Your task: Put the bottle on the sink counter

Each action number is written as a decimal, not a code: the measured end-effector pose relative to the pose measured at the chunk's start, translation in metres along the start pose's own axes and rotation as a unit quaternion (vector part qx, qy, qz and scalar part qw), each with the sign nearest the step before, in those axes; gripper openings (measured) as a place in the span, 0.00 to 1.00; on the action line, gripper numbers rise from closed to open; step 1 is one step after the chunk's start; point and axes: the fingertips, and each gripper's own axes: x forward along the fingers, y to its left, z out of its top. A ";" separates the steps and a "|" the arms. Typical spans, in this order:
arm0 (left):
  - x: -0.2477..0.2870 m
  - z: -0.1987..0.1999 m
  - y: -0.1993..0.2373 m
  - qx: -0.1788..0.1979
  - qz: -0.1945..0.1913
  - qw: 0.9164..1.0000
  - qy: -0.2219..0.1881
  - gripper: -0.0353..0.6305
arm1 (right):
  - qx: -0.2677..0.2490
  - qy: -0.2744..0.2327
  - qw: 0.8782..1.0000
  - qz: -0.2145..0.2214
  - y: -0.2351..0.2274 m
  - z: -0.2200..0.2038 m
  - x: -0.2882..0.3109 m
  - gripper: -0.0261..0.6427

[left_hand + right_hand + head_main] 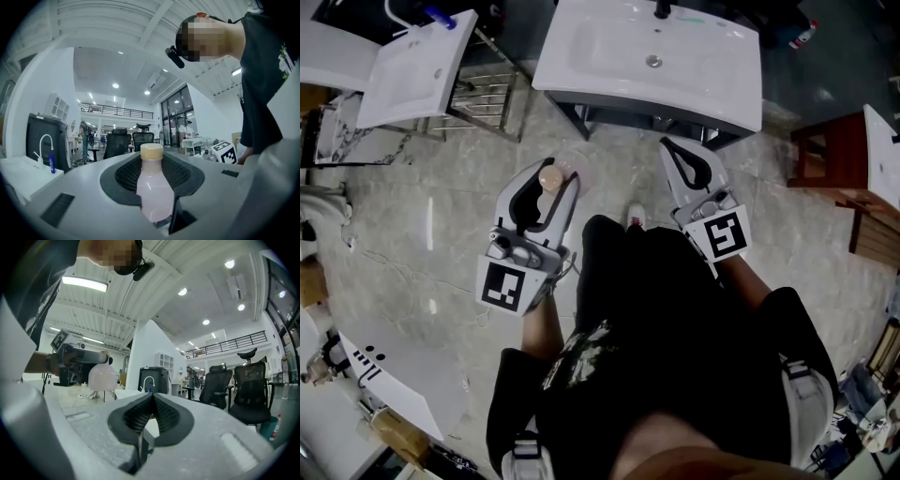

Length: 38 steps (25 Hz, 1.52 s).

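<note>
We hold one bottle (153,187), pale pink with a tan cap, upright in the left gripper (551,187), whose jaws are clamped against its sides. It hangs over the floor, short of the sink counter (731,103) ahead. The right gripper (151,399) is level beside it, its jaws pressed together on nothing. We judge this to be the carrying step, with the placing not yet done. The next move calls for bringing the bottle forward over a flat stretch of the white counter beside the basin, clear of the tap, lowering it until its base rests there, and only then parting the jaws. By our count there is one bottle, two grippers and at least two white sinks, the nearer dead ahead and a second sink (417,70) off to the left.
</note>
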 end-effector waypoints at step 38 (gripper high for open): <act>0.176 -0.011 0.188 -0.009 -0.073 0.997 -0.018 0.28 | 0.002 0.022 0.996 -0.084 -0.121 -0.028 0.175 0.03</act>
